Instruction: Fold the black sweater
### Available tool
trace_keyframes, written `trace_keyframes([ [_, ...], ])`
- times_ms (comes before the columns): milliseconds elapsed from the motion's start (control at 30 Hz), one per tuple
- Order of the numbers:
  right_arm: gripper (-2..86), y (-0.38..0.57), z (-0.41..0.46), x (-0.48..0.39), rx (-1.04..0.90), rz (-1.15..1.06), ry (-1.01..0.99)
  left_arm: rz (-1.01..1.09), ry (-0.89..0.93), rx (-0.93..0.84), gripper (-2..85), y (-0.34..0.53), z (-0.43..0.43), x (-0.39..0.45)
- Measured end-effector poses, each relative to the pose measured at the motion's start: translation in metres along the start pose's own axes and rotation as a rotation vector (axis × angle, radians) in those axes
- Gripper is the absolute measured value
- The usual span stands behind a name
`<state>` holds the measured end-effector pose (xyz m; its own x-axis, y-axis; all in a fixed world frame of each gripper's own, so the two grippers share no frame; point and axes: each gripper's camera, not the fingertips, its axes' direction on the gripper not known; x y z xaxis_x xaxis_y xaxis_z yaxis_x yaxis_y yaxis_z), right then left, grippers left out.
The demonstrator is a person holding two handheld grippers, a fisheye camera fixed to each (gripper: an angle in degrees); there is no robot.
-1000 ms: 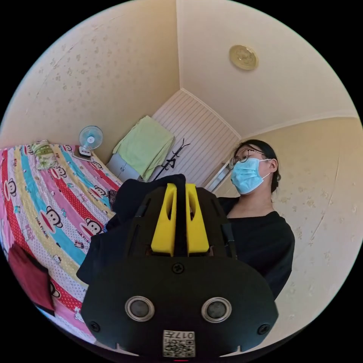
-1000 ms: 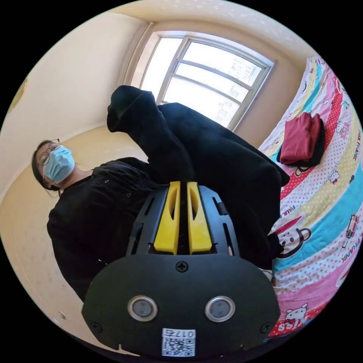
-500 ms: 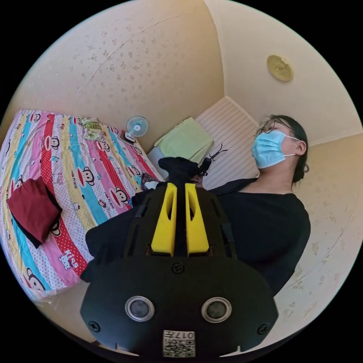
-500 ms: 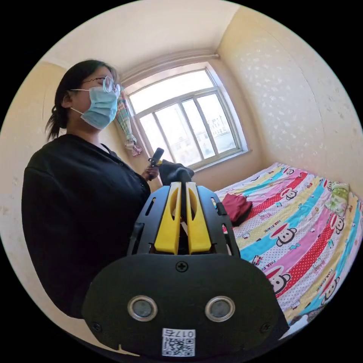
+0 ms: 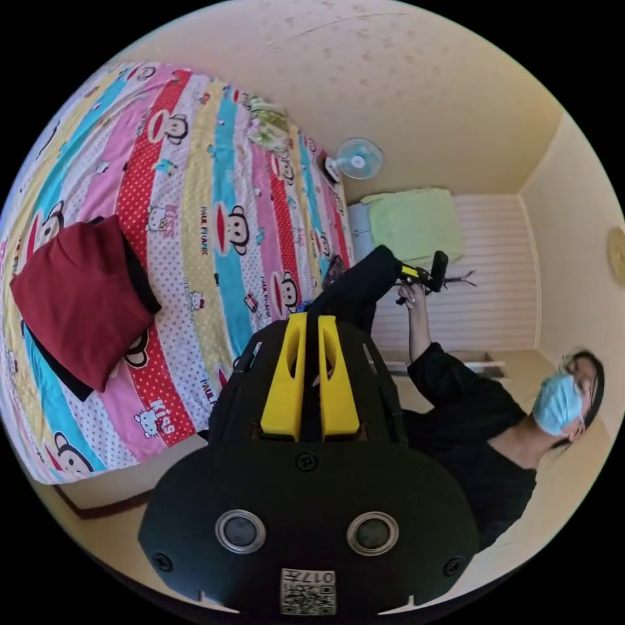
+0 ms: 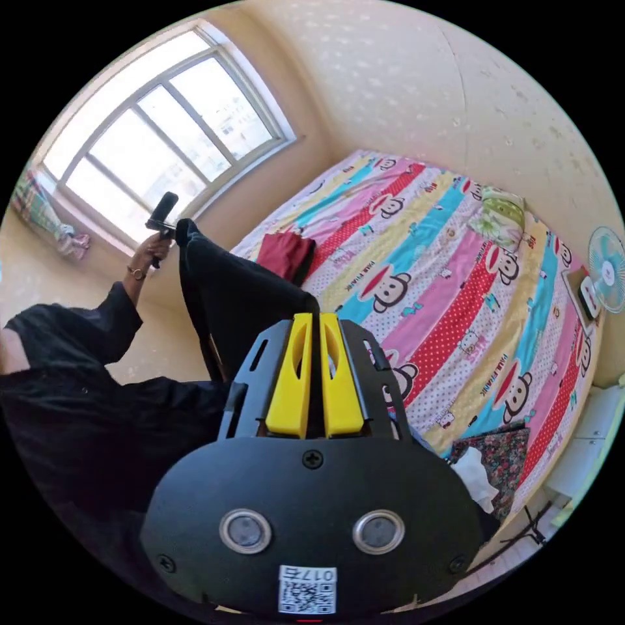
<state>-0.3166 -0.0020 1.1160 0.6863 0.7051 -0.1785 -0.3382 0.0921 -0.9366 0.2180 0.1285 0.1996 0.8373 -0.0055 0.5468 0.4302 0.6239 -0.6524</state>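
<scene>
Sweater being swung out over the bed

Both grippers, left and right, are clamping black cloth, now spreading apart from half a second ago; the sweater is hanging toward 12 o'clock, unfolded.

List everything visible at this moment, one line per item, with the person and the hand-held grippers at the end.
black sweater: one, black, held up between both grippers beside the bed
bed: one, striped cartoon sheet
folded garment: one, dark red, on the bed
fan: one, pale blue, at the bed's far end
cloth: one, light green, draped beyond the fan
window: one, bright, by the bed
person: one, black top
left hand-held gripper: yellow jaws shut on sweater
right hand-held gripper: yellow jaws shut on sweater
</scene>
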Motion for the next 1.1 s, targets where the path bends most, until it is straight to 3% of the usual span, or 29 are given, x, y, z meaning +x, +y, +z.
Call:
trace_keyframes([
  [67, 4.4, -0.045, 0.057, 0.033, -0.022, 0.098, 0.124, -0.16, -0.078, 0.082, 5.0, -0.05, 0.023, -0.071],
  [133, 6.3, -0.071, 0.118, 0.064, -0.048, 0.216, 0.356, -0.267, -0.076, 0.209, 7.8, -0.053, 0.037, -0.107],
  [167, 7.0, -0.07, 0.128, 0.068, -0.061, 0.245, 0.368, -0.287, -0.043, 0.29, 7.9, -0.042, 0.047, -0.119],
  [300, 9.9, -0.002, 0.177, 0.063, -0.079, 0.227, 0.077, -0.312, -0.093, 0.348, 7.4, 0.02, 0.099, -0.142],
  [500, 11.6, 0.186, 0.239, 0.046, -0.356, 0.349, -0.094, -0.546, -0.302, 0.164, 10.0, 0.135, 0.186, -0.182],
  [633, 12.4, 0.25, 0.211, 0.027, -0.453, 0.366, 0.009, -0.641, -0.335, 0.012, 3.0, 0.148, 0.22, -0.214],
  [767, 12.5, 0.245, 0.134, 0.032, -0.36, 0.343, 0.103, -0.857, -0.229, 0.074, 0.2, 0.141, 0.191, -0.238],
  [867, 12.9, 0.224, 0.088, 0.04, -0.323, 0.257, 0.229, -0.804, -0.281, 0.076, 0.0, 0.128, 0.172, -0.223],
  [1000, 12.9, 0.204, 0.108, 0.075, -0.506, 0.216, 0.281, -0.807, -0.357, 0.046, -0.6, 0.136, 0.155, -0.205],
  [1100, 11.0, 0.194, 0.117, 0.082, -0.618, 0.196, 0.306, -0.923, -0.235, 0.086, -0.9, 0.163, 0.14, -0.205],
])
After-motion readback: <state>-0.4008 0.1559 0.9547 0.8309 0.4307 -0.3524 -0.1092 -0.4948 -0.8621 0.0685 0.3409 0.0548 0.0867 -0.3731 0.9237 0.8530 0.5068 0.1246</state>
